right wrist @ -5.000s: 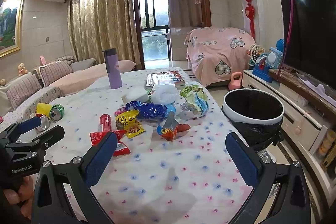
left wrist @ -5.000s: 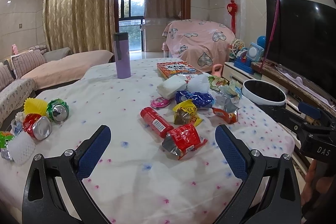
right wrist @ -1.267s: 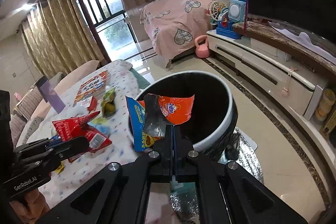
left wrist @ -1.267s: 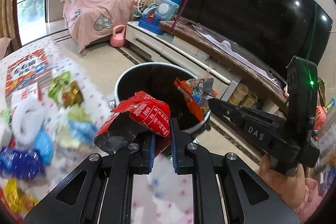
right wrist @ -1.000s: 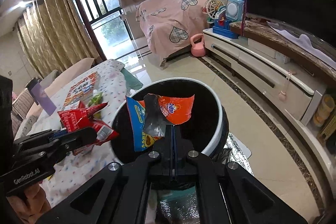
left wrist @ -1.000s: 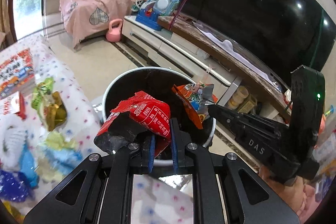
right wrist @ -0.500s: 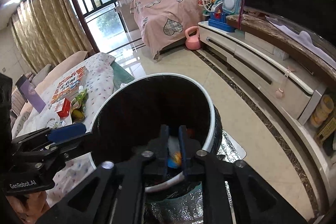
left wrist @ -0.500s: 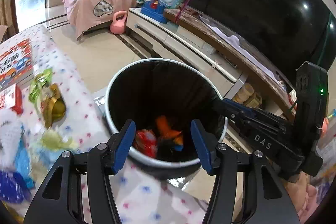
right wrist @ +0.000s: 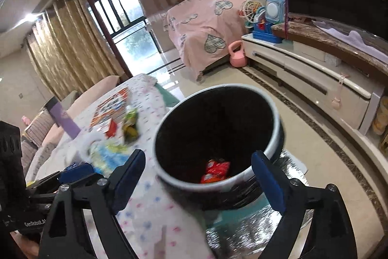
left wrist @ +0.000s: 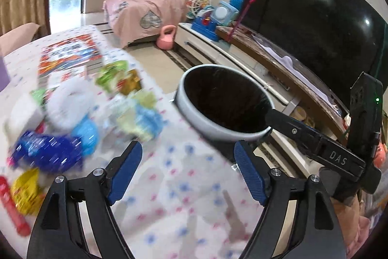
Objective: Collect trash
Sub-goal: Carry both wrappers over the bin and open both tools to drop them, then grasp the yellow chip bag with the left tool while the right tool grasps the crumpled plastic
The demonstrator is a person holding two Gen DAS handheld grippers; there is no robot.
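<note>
A table draped in a white cloth with pink and blue dots (left wrist: 184,186) fills the left wrist view, and hard against its edge stands the round black bin with a white rim (right wrist: 218,135), its mouth wide open to the right wrist camera. Down at the bottom of that bin lie crumpled red and orange snack wrappers (right wrist: 215,170). Back on the cloth, a blurred heap of blue, green and yellow wrappers (left wrist: 80,123) waits beside a flat, colourfully printed box (left wrist: 70,57). The left gripper (left wrist: 186,171) has just been opening and now hangs spread over bare cloth, nothing between its blue pads. The right gripper (right wrist: 198,183) has just been opening too, released and empty above the bin.
</note>
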